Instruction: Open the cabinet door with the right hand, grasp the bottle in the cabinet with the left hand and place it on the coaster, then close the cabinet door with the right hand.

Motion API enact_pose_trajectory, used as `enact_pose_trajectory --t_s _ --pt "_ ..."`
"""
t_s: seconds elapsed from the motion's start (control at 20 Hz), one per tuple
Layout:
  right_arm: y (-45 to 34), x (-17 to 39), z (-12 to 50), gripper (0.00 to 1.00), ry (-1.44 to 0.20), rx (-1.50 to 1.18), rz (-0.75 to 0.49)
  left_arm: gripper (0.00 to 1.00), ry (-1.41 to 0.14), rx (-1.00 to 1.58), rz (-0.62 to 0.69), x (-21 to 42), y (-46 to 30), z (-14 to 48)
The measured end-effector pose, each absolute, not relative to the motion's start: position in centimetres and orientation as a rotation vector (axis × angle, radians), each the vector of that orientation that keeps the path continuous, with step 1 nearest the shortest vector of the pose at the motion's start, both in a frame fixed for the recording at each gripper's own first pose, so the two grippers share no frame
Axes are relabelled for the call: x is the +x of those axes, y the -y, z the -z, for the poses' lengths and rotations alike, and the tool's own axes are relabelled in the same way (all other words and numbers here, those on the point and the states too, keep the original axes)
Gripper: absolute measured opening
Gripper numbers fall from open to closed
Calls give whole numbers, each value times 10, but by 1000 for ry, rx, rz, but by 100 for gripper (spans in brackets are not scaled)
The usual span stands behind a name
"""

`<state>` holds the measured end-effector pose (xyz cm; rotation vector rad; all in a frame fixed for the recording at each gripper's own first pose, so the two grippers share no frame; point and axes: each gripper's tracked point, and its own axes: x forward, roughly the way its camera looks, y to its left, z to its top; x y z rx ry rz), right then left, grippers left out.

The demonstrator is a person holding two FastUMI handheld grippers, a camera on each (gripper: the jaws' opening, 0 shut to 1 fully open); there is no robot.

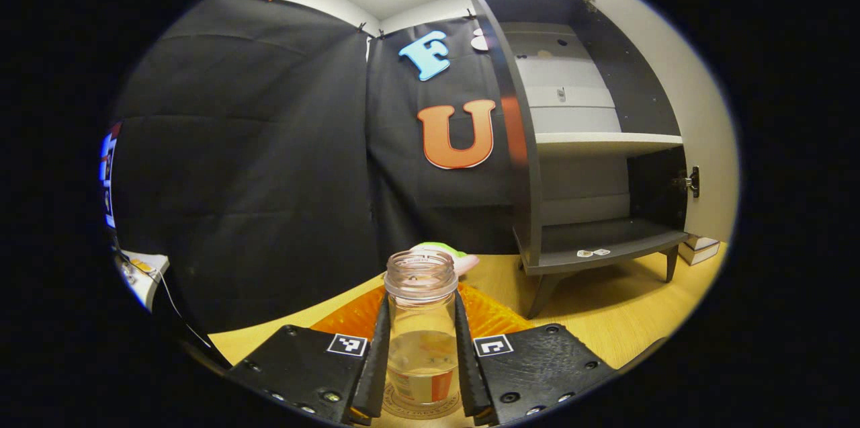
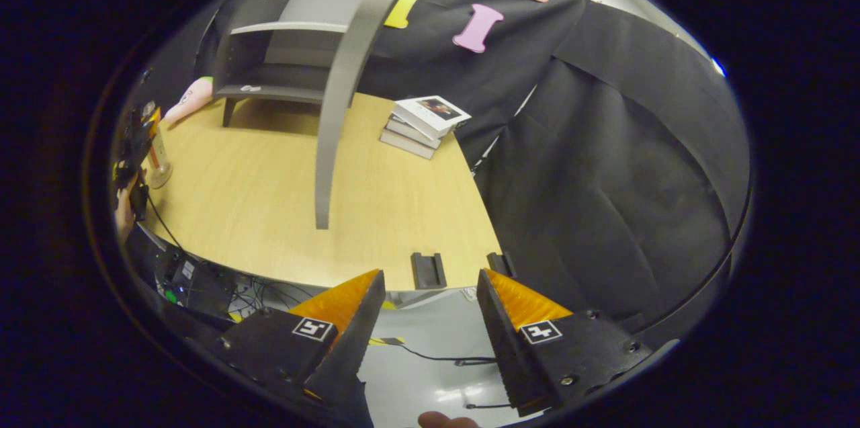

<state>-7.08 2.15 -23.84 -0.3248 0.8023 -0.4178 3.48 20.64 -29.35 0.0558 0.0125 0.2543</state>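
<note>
In the left gripper view I have my left tongs (image 1: 422, 361) clamped on the bottle (image 1: 421, 327), one finger pressed against each side of its clear body. The bottle stands upright with its mouth uncapped and some liquid low inside, and its base rests on the round coaster (image 1: 420, 409) on the wooden tabletop (image 1: 605, 310). Just behind it I see an orange ridged mat (image 1: 484, 314). To the far right the cabinet (image 1: 591, 146) stands open on the tabletop, its shelves bare apart from small stickers on the bottom one, and its door (image 1: 705, 112) is swung out to the right. In the right gripper view my right tongs (image 2: 430, 320) are apart and hold nothing, hanging off the near edge of the tabletop above the floor (image 2: 416, 374). From there the edge of the cabinet door (image 2: 349, 78) rises in the middle, a stack of books (image 2: 423, 124) lies just beside it on the far right, and the bottle (image 2: 158, 162) shows far left with the left gripper on it.
</note>
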Motion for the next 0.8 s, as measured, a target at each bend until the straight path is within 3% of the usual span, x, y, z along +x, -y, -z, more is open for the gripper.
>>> enact_pose_trajectory --t_s 0.05,0.1,0.15,0.35,0.4,0.55,0.8 --pt "-30 -67 236 87 -805 -337 397 43 27 67 -265 35 -209 285" --pt "-35 -61 232 87 -806 -363 380 33 39 69 -277 34 -212 287" --pt "-40 -55 230 87 -805 -384 361 45 16 64 -277 36 -210 293" --pt "-62 -41 213 87 -789 -414 319 49 3 69 -304 30 -216 295" --pt "-67 -38 210 87 -788 -415 313 42 -30 71 -325 30 -221 301" --pt "-66 -36 215 87 -794 -400 315 97 -114 62 -343 29 -225 319" --pt "-61 -39 228 87 -812 -395 316 97 -101 96 -277 38 -215 319"
